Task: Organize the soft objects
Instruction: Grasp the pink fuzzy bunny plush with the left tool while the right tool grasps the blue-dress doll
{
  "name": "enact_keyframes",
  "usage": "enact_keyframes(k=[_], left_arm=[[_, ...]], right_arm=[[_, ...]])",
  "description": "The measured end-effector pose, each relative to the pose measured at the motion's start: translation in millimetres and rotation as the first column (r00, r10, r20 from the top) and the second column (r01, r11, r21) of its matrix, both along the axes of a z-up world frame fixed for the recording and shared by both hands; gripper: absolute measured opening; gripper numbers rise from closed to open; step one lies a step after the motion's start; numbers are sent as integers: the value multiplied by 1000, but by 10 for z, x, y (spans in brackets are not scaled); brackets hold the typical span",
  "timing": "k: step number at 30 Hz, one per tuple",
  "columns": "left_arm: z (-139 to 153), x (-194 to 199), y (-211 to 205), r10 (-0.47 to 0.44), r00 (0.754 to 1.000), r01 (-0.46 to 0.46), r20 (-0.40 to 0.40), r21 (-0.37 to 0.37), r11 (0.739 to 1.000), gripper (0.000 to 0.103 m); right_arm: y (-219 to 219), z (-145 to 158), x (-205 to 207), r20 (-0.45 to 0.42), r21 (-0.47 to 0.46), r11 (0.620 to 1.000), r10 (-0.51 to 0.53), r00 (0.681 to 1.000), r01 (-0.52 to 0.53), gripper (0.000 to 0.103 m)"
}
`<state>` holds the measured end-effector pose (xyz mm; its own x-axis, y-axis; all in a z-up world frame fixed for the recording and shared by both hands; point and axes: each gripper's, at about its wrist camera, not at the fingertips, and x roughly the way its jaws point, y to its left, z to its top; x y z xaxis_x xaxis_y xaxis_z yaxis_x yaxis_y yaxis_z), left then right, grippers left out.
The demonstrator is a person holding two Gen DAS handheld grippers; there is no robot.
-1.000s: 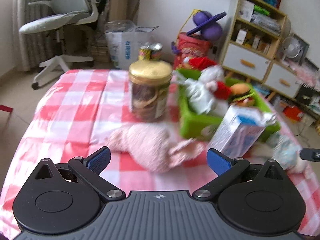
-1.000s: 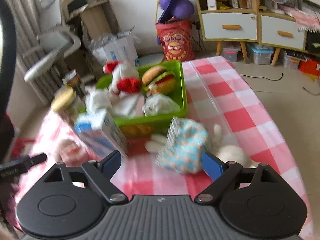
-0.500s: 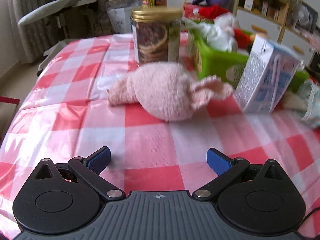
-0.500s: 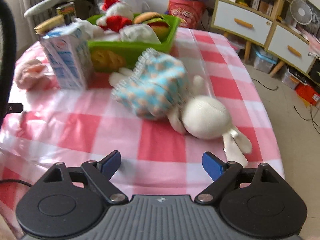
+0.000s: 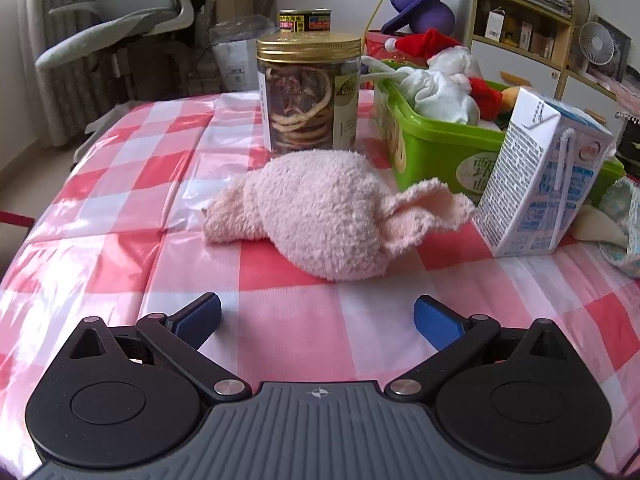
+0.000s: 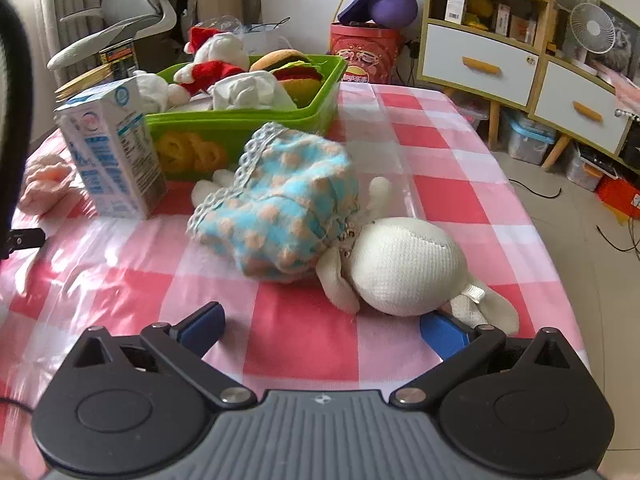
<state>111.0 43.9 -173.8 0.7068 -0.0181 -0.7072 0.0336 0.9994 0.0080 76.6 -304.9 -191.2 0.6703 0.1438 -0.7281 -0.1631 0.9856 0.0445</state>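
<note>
A pink plush rabbit (image 5: 320, 212) lies on the red-checked tablecloth just ahead of my open, empty left gripper (image 5: 318, 320). A white rabbit doll in a blue dotted dress (image 6: 320, 224) lies in front of my open right gripper (image 6: 320, 326); its ear touches the right finger. A green basket (image 6: 248, 124) behind them holds a Santa plush (image 6: 212, 60), a plush burger (image 6: 292, 68) and white cloth items. The basket also shows in the left wrist view (image 5: 432, 144).
A milk carton (image 5: 540, 176) stands between the two toys, also seen in the right wrist view (image 6: 112, 152). A gold-lidded jar (image 5: 308, 92) and a can (image 5: 305, 21) stand behind the pink rabbit. The table edge drops off at right (image 6: 560, 280). Chair and shelves stand beyond.
Both grippers have dropped low towards the table and closer to the toys; the pink rabbit and the white doll now loom larger. Nothing has been gripped.
</note>
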Motion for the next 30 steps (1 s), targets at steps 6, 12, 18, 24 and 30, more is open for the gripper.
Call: enact_keyframes(k=[6,12,18,24,30], left_arm=[[24,99,2,29,999,-29,28,-27,999,98],[53,152,-80,30,998,-29,60,-12,999,97],[71,201,-93,57,996,-56,70,-17,998,92],[113,254,-89,58,995,-55,76,-35,998,65],[158,270,-39,55,996,-51,65,-66,997,54]], right_arm=[[-9,4,150,17,0,998,-66,998,66,83],[65,14,216,28,-42,995,-92,995,93,83],[128,62,239,78,-154,976,-141,987,152,83],[218,65,311,131,-244,964,-80,988,110,83],[351,57,374,131,-312,950,24,991,18,12]])
